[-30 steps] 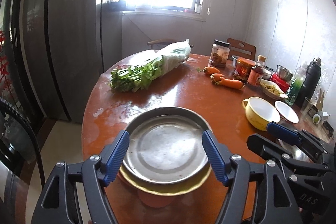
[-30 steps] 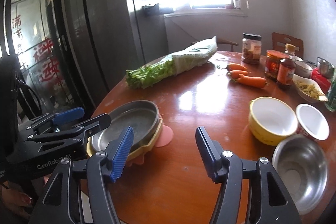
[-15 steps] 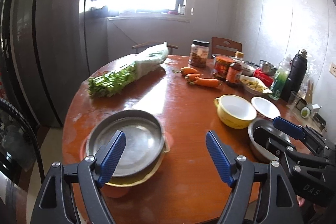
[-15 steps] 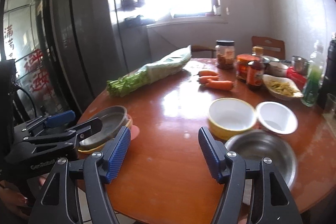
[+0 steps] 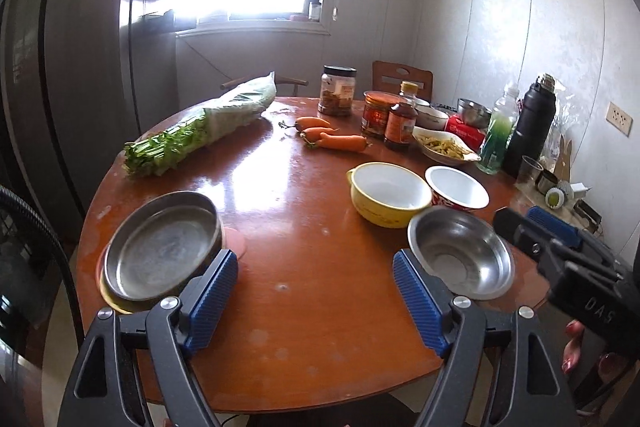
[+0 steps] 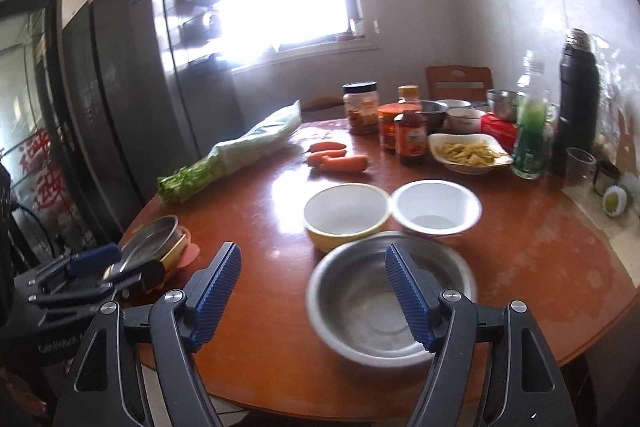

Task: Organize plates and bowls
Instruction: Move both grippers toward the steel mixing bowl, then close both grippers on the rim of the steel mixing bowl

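Round table (image 5: 304, 307): three bowls (image 5: 462, 257), stacked plates (image 5: 160, 251); both grippers (image 5: 316, 301) (image 6: 314, 293) widening, empty.

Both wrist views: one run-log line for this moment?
plates: stacked, steel plate on top | left gripper: open, empty | right gripper: opening, empty, at steel bowl | bowls: unstacked

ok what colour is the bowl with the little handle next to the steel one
Yellow outside, white inside: the handled bowl shows best in the left wrist view.
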### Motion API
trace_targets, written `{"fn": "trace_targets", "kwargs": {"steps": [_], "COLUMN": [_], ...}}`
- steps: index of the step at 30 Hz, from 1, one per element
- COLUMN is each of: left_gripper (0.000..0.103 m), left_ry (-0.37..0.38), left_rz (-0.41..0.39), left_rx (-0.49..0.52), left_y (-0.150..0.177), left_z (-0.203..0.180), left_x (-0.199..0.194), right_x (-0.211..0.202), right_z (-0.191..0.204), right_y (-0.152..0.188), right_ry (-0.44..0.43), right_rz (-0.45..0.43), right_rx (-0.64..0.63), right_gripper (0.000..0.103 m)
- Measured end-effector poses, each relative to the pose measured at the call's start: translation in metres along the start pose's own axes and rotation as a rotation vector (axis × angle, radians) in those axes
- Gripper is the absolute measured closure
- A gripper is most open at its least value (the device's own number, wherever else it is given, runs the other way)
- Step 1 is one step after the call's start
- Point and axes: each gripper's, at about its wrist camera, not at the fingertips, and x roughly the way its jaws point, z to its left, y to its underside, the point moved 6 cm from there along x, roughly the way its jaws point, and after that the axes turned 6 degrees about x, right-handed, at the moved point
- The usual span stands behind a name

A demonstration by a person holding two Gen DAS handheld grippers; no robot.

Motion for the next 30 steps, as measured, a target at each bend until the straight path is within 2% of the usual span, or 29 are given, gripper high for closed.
{"fn": "trace_targets", "kwargs": {"steps": [7, 18, 22, 30], "left_gripper": [0.023, 0.023, 0.023, 0.023], "left_ry": [0.007, 0.081, 0.092, 0.088], "left_rz": [0.013, 0.102, 0.125, 0.17], "left_rx": [0.017, 0.065, 0.072, 0.079], "left_y": [-0.003, -0.003, -0.003, -0.001], "left_z": [-0.025, -0.077, -0.087, -0.099], "left_x": [0.008, 0.059, 0.076, 0.102], "right_x": [-0.008, 0.015, 0.028, 0.038], "right_z": [-0.048, -0.106, -0.123, -0.131], "right_y": [0.002, 0.018, 0.026, 0.032], "right_ry": [0.074, 0.109, 0.142, 0.147], "right_rz": [-0.007, 0.064, 0.09, 0.099], "right_rx": [0.039, 0.127, 0.151, 0.134], "right_gripper": [0.026, 0.026, 0.026, 0.026]}}
